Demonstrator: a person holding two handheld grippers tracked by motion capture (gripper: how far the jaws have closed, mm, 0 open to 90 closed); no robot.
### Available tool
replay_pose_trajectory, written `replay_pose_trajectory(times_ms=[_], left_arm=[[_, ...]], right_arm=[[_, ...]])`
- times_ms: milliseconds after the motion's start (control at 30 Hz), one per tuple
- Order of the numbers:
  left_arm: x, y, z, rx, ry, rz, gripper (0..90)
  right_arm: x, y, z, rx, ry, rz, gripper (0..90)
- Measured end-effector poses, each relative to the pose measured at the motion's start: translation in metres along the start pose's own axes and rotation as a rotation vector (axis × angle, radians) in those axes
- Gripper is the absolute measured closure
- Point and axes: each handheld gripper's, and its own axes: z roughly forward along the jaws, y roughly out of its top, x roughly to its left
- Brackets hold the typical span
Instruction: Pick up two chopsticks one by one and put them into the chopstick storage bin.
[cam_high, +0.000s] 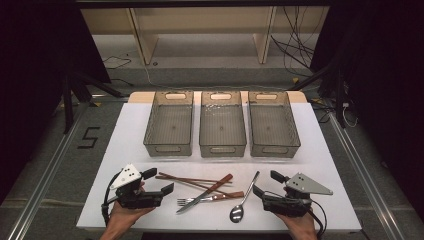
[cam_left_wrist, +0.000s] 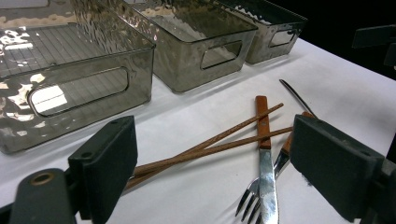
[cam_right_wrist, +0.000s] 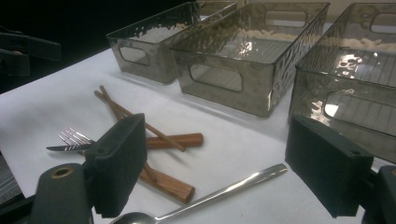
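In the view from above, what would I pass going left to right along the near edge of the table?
Left gripper, open → chopsticks → fork → spoon → right gripper, open. The knife crosses the fork and chopsticks, so I leave it out.

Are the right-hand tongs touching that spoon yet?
Apart. In the high view the right tongs stand open beside the spoon, with bare white table between them; the right gripper view shows the spoon handle lying untouched between the open jaws.
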Motion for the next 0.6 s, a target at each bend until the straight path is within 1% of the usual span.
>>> replay_pose_trajectory(times_ms=[200, 267, 367, 400, 433, 467, 500, 533, 600], left_arm=[[0.000, 0.001, 0.001, 0.002, -0.001, -0.005, 14.9], [0.000, 0.002, 0.001, 0.009, -0.001, 0.005, 14.9], [0.001, 0.003, 0.002, 0.013, 0.000, 0.002, 14.9], [0.002, 0.006, 0.003, 0.032, 0.006, 0.015, 14.9], [0.002, 0.006, 0.003, 0.032, 0.006, 0.015, 14.9], [0.003, 0.008, 0.003, 0.043, 0.007, 0.019, 14.9], [0.004, 0.011, 0.004, 0.070, 0.002, 0.024, 14.9], [0.004, 0.011, 0.004, 0.070, 0.002, 0.024, 15.0], [0.003, 0.015, 0.005, 0.115, 0.003, 0.053, 15.0]], right_arm=[[0.000, 0.000, 0.000, -0.002, 0.003, 0.000, 21.6], [0.000, 0.000, 0.000, -0.001, 0.003, -0.001, 21.6], [0.000, 0.000, 0.000, -0.003, 0.007, -0.001, 21.6], [0.000, 0.000, 0.000, 0.001, 0.007, 0.000, 21.7], [0.000, 0.000, 0.000, 0.002, 0.007, 0.000, 21.6], [0.000, 0.000, 0.000, 0.001, 0.007, 0.002, 21.7], [0.000, 0.001, 0.000, 0.001, 0.008, 0.004, 21.7], [0.000, 0.001, 0.000, 0.002, 0.009, 0.004, 21.6], [0.000, 0.001, 0.001, 0.003, 0.014, 0.001, 21.7]])
